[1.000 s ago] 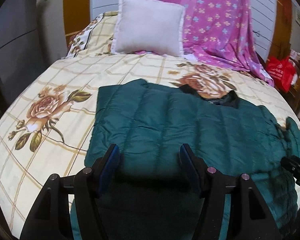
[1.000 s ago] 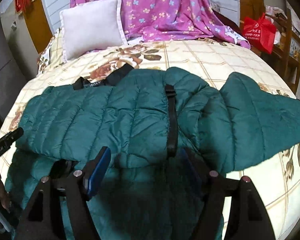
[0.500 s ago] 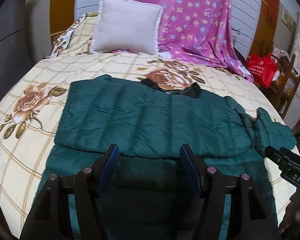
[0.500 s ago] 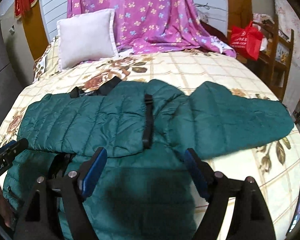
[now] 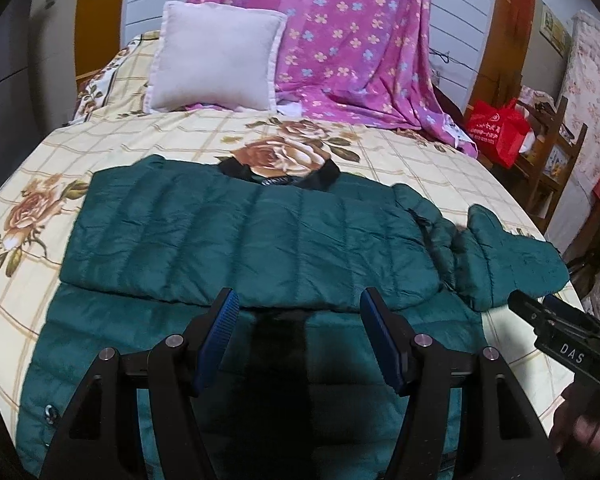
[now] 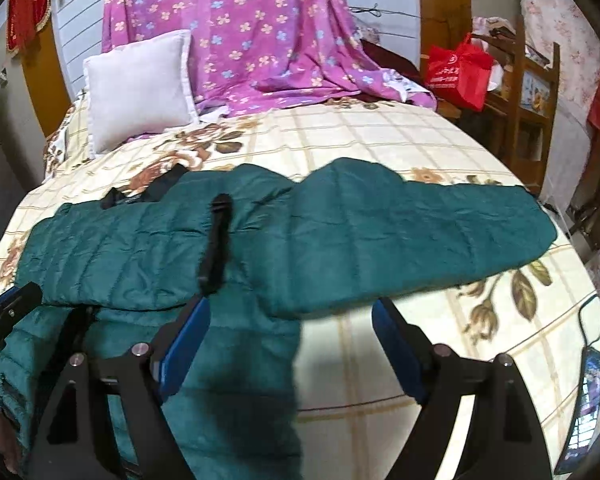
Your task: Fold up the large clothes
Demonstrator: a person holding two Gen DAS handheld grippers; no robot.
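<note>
A dark green quilted puffer jacket (image 5: 240, 232) lies flat on the bed, collar away from me; it also shows in the right wrist view (image 6: 140, 248). Its left sleeve is folded across the chest. Its right sleeve (image 6: 420, 232) stretches out to the right over the bedsheet. My left gripper (image 5: 298, 334) is open and empty above the jacket's lower part. My right gripper (image 6: 290, 344) is open and empty above the jacket's right edge, just below the outstretched sleeve. The right gripper's tip also shows in the left wrist view (image 5: 560, 340).
The bed has a cream floral checked sheet (image 5: 440, 168). A white pillow (image 5: 216, 68) and a purple flowered cloth (image 5: 340, 40) stand at the head. A red bag (image 6: 458, 70) sits on wooden furniture at the right. A phone (image 6: 588, 392) lies at the bed's right edge.
Both grippers have pulled back and risen from the jacket, so more of it shows. The right gripper has shifted rightward toward the outstretched sleeve.
</note>
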